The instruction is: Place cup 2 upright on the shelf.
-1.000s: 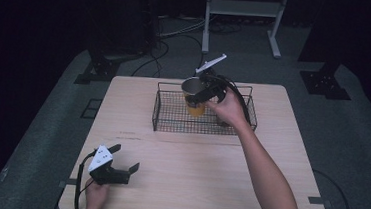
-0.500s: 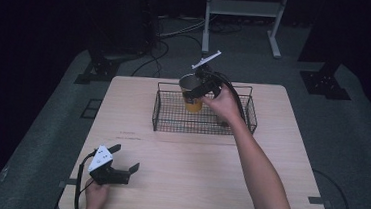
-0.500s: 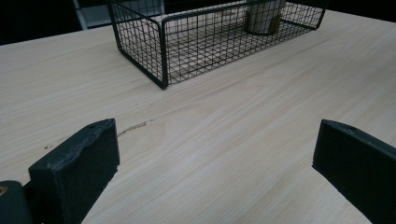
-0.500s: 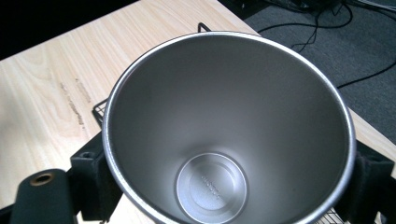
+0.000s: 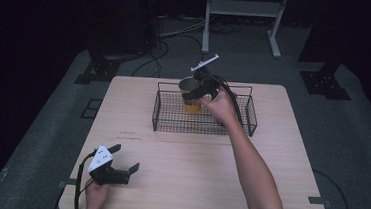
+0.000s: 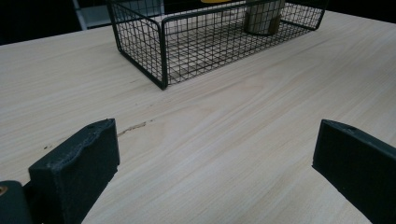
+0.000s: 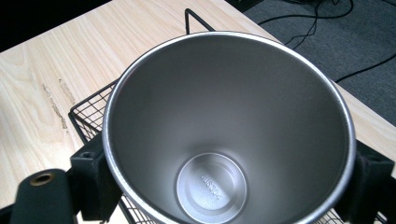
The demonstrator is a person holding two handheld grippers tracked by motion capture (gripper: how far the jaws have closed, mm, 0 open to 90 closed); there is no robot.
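A steel cup (image 5: 189, 86) with an orange outer wall hangs upright over the left part of a black wire basket (image 5: 201, 131). My right gripper (image 5: 202, 89) is shut on the cup, one jaw on each side of its rim. In the right gripper view the cup (image 7: 224, 135) is bare inside, and the right gripper (image 7: 229, 186) clamps it from both sides. My left gripper (image 5: 126, 157) rests open near the table's front left corner. The left gripper (image 6: 215, 154) holds nothing, and ahead of it I see the basket (image 6: 161, 51) and the cup's base (image 6: 264, 16).
The light wood table (image 5: 192, 185) has bare room between the basket and the front edge. Behind the table a grey stand (image 5: 241, 8) rises from a dark floor, where cables (image 5: 179, 34) lie.
The right gripper has lifted the cup slightly and carried it a little toward the basket's far left. The left gripper has stayed put.
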